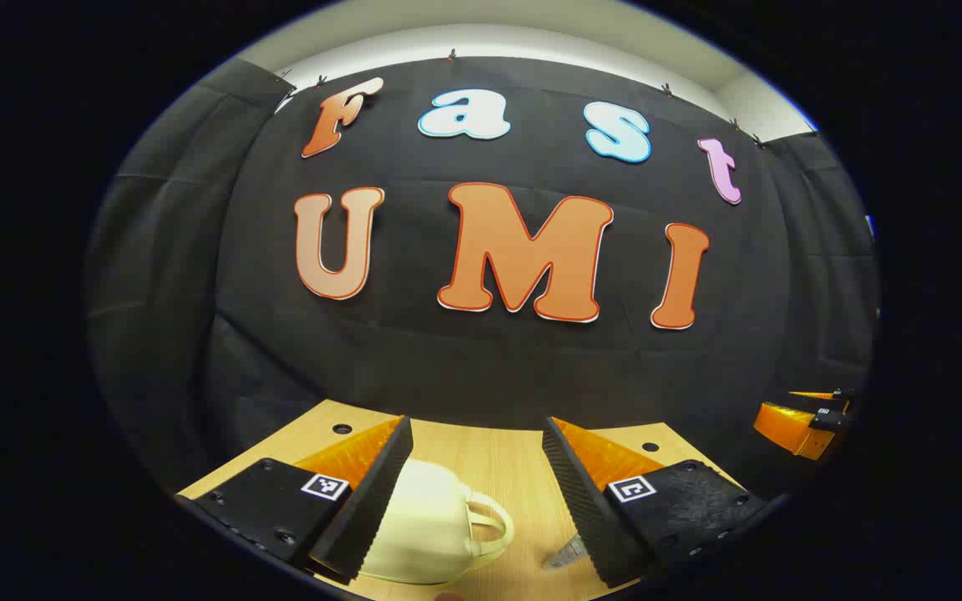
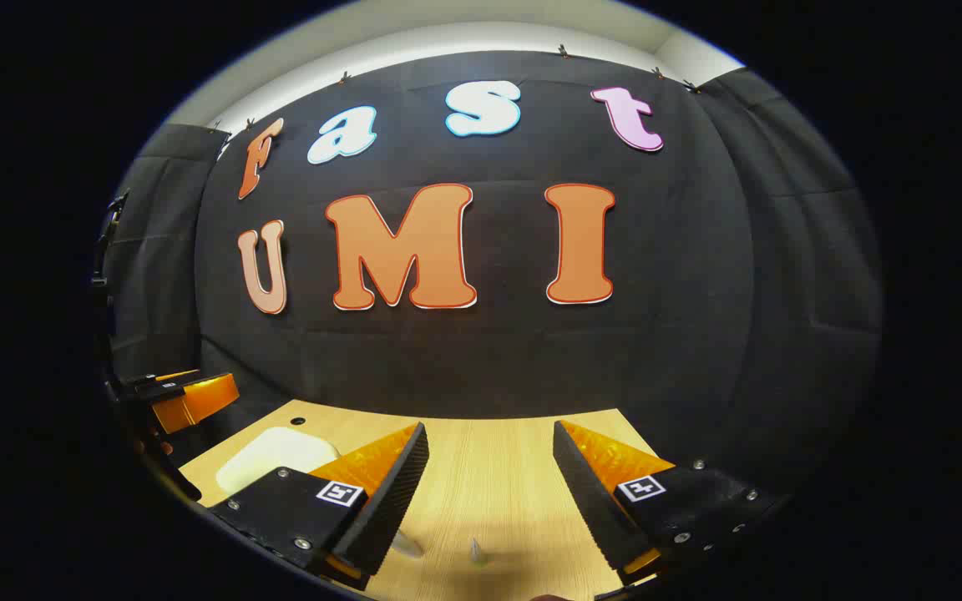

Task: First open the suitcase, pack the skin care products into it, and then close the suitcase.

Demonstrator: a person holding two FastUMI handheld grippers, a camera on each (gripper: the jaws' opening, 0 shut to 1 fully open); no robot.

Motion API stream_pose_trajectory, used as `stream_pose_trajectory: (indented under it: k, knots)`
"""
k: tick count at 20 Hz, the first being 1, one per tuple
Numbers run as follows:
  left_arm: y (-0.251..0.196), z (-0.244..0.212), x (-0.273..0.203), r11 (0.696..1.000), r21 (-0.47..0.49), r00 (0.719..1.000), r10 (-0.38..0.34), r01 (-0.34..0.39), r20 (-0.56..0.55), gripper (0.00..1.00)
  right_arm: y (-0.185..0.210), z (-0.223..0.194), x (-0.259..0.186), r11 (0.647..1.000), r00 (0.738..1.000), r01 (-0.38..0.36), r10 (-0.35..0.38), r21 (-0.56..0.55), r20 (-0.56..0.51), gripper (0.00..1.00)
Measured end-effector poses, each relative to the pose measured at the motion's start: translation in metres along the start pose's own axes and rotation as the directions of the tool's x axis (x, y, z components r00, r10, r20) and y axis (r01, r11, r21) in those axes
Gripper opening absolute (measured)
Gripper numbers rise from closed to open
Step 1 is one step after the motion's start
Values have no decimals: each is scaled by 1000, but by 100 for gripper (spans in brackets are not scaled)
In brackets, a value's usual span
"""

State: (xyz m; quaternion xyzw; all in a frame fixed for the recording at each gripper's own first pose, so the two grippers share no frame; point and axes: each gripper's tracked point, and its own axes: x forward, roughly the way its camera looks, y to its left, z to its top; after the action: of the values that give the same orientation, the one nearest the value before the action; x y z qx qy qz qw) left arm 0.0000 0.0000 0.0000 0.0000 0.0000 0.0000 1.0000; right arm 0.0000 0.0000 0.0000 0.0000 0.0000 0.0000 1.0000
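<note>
A small cream suitcase (image 1: pixel 427 526) lies on the wooden table (image 1: pixel 498 455), its handle (image 1: pixel 489 527) turned to the right. My left gripper (image 1: pixel 475 426) hovers open above it, and the left finger covers part of the case. A small pale tube-like item (image 1: pixel 566 555) peeks out beside the right finger. In the right gripper view, my right gripper (image 2: pixel 490 430) is open over bare wood, with the suitcase (image 2: pixel 276 455) off to its left. Two small pale items (image 2: pixel 474 549) lie low between its fingers; what they are I cannot tell.
The black cloth wall stands close behind the table's far edge (image 2: pixel 464 413). Each gripper appears at the side of the other's view: the right gripper (image 1: pixel 798 421) and the left gripper (image 2: pixel 189 396). Two small dark holes (image 1: pixel 341 429) mark the tabletop's back corners.
</note>
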Motion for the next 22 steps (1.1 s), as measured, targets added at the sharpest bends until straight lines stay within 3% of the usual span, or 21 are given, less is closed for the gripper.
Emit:
stream_pose_trajectory:
  k: [8, 16, 22]
  knots:
    - [-9, -9, 5, 999, -28, 998, -31, 29, -46, 96, -2, -2, 1, 1000, 1000, 11, -11, -7, -9, 95]
    - [-8, -19, 8, 997, 62, 998, -30, 34, -58, 97, 5, -7, 1, 1000, 1000, 2, -2, -5, -22, 95]
    - [2, -61, 17, 976, 214, 994, -10, 34, -109, 97, 2, -22, -4, 1000, 998, 8, -9, -22, -63, 95]
